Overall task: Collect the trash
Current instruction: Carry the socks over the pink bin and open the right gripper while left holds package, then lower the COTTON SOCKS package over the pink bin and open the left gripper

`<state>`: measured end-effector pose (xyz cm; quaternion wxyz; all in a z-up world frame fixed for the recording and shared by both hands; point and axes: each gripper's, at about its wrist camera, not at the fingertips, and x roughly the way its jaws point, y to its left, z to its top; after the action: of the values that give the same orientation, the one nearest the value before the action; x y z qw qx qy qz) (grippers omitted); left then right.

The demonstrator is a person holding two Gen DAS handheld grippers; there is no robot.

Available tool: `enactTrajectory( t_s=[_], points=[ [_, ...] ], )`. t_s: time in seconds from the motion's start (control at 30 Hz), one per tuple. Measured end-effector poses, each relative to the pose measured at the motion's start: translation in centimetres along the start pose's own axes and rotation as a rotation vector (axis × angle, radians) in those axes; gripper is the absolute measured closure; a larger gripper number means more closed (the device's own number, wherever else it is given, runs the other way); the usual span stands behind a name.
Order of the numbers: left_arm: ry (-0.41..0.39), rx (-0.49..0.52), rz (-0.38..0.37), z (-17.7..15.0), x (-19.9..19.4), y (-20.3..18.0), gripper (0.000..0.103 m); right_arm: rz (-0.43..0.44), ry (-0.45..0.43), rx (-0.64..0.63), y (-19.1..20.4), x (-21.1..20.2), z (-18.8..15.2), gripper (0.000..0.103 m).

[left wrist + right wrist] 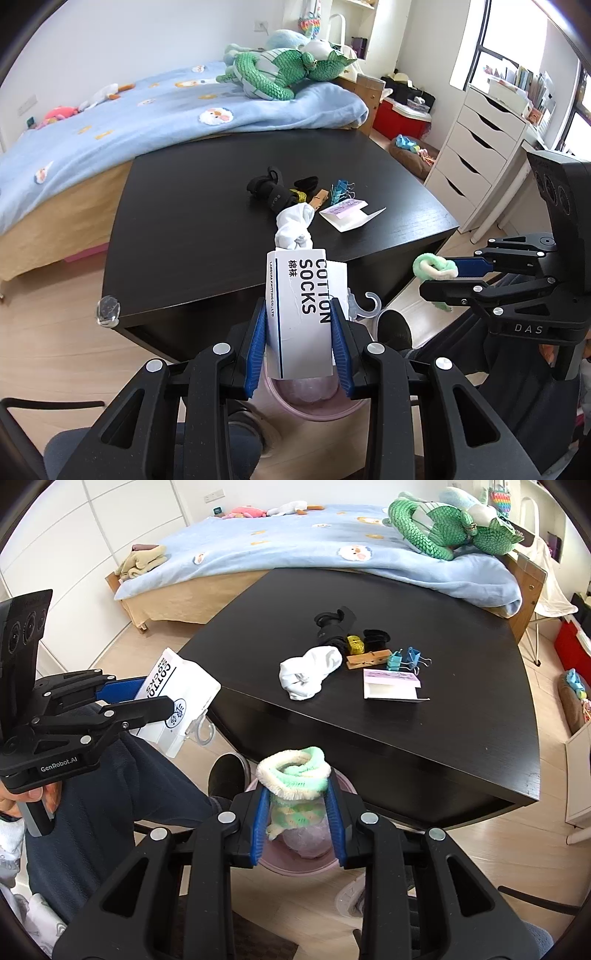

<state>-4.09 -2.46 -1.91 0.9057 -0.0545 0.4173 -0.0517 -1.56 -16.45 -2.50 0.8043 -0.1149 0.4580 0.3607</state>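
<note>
The left gripper (300, 343) has its blue pads clamped on a white "COTTON SOCKS" packaging card (300, 314) with a clear plastic hook, held above a pink bin (314, 402) on the floor just off the near edge of the black table (184, 236). To the right, off the table's near right corner, the right gripper (439, 277) pinches a fuzzy green and white sock (432, 266). Toward the table's far right part lie a white sock (295, 227), a black sock (269, 188), a wooden clothespin (320, 197), blue binder clips (340, 190) and a white and pink card (349, 214).
</note>
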Motion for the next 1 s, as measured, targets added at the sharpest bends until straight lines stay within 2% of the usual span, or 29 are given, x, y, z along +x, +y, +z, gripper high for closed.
enactTrajectory(
  t_s=[0.03, 0.1, 0.23, 0.47, 1.0],
  points=[
    [0.0, 0.0, -0.001, -0.1, 0.0, 0.0, 0.071, 0.0, 0.001, -0.002, 0.1, 0.1, 0.1, 0.068],
    [0.0, 0.002, 0.001, -0.1, 0.0, -0.1, 0.071, -0.001, -0.007, 0.001, 0.0, 0.0, 0.1, 0.033],
    [0.001, 0.0, 0.0, -0.1, 0.0, -0.1, 0.071, -0.028, -0.02, 0.012, -0.3, -0.1, 0.1, 0.017],
    [0.012, 0.014, -0.008, 0.0, 0.1, -0.4, 0.07, -0.048, -0.028, 0.046, -1.3, -0.5, -0.2, 0.01],
    [0.038, 0.074, -0.05, -0.1, 0.9, -3.2, 0.07, -0.118, -0.07, 0.11, -3.6, -3.0, -1.6, 0.008]
  ],
)
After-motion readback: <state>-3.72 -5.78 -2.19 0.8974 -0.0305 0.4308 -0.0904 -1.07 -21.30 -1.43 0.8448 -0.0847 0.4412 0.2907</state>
